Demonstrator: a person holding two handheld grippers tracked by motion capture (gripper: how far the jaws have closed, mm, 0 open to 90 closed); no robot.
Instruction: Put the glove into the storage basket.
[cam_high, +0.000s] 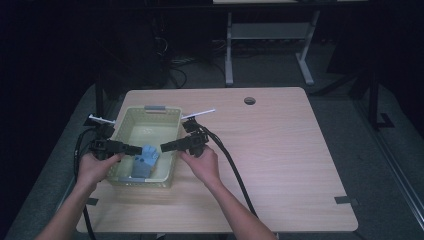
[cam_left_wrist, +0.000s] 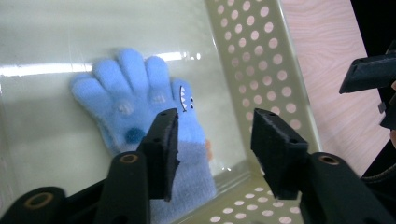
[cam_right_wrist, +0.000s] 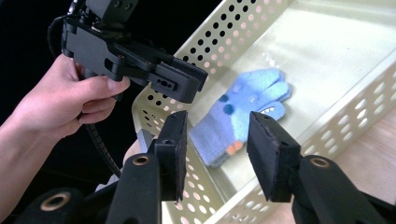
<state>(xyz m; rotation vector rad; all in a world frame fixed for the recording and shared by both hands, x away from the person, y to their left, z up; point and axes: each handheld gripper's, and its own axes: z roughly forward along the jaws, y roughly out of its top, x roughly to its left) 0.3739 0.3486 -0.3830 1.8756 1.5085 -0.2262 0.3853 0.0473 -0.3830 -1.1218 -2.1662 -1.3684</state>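
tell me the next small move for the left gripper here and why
Probably lower the left gripper onto the blue glove and close. Its jaws stand open above the glove, which lies flat and free on the basket floor; the right gripper is open too, holding nothing.

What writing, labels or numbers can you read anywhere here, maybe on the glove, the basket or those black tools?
None: no readable text stands in any view.
The blue glove carries a stitched toothy face and dots, not letters.
The pale perforated basket has grey tabs on its rim, which look blank.
The left gripper and right gripper show screws and brass bushings, no markings.
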